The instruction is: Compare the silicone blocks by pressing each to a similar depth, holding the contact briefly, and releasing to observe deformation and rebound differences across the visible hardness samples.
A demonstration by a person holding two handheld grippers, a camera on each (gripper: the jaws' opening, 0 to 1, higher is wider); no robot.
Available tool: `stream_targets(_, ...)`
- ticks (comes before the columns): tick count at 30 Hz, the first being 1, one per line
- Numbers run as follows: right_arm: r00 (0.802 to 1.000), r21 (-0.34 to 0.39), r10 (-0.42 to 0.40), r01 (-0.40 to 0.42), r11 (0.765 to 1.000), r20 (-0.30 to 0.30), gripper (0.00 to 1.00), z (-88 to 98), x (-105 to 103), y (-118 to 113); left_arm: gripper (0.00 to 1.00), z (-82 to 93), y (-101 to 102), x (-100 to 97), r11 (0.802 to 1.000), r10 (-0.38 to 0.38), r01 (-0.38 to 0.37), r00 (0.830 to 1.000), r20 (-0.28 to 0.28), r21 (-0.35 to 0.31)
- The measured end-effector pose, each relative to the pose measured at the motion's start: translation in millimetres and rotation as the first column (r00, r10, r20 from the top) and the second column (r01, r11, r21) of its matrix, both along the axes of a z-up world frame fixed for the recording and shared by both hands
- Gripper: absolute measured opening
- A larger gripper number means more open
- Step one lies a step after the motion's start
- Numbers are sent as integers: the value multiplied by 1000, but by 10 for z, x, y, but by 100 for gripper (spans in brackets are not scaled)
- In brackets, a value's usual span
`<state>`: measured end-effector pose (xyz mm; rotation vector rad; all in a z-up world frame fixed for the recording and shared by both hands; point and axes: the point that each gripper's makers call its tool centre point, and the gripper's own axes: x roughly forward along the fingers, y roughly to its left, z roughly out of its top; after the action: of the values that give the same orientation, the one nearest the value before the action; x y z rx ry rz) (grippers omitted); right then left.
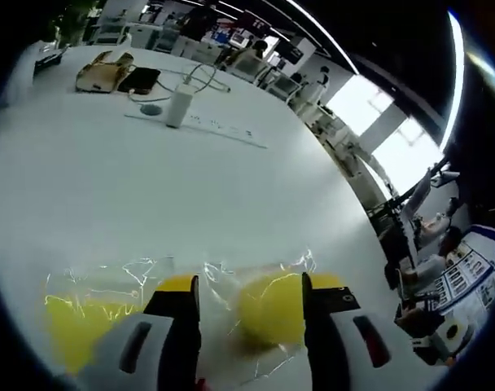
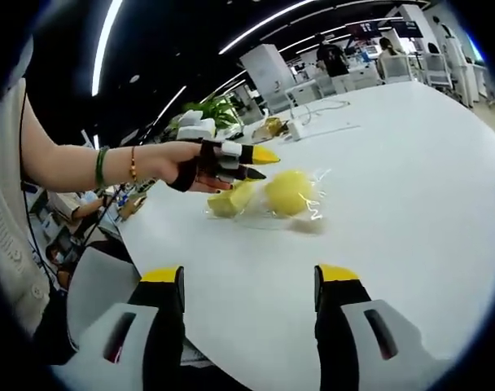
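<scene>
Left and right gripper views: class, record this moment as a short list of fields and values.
Surface: white table
Samples: two yellow silicone blocks, a round one and a second beside it, in clear plastic wrap
Left claw: open, straddling the round block
Right claw: open, apart from the blocks
Background: cables and a brown bag at the table's far end

The left gripper (image 1: 249, 326) is showing two black jaws with yellow tips, rising out of pale grey housings with dark oval slots. The right gripper (image 2: 249, 318) is wearing the same colours: black jaws, yellow caps, grey bodies, a reddish slot on each. In the right gripper view the person's hand (image 2: 186, 167) is wearing a black strap, a green bangle (image 2: 102, 166) and a thin bracelet (image 2: 133, 163), plus a pale knitted top (image 2: 7, 228).
</scene>
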<state>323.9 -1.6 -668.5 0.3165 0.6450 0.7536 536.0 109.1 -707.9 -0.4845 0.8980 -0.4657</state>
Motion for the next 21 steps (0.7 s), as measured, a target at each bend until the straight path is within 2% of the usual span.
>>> stream_targets(9, 1000, -1, -14, 14, 1000, -4, 59, -7, 20, -70, 42, -123, -8, 124, 989, 95, -104, 992, -81, -109)
stream_targets(13, 1000, -4, -20, 20, 1000, -6, 59, -14, 32, -100, 31, -176, 30, 147, 985, 115, -127, 988, -102, -119)
stream_targets(19, 1000, -5, -26, 26, 1000, -11, 58, -34, 36, -116, 14, -226, 60, 152, 988, 108, -118, 989, -105, -102)
stream_targets(21, 1000, -8, -25, 24, 1000, -13, 58, -49, 35, -115, 11, -243, 74, 150, 988, 109, -119, 988, -111, -95)
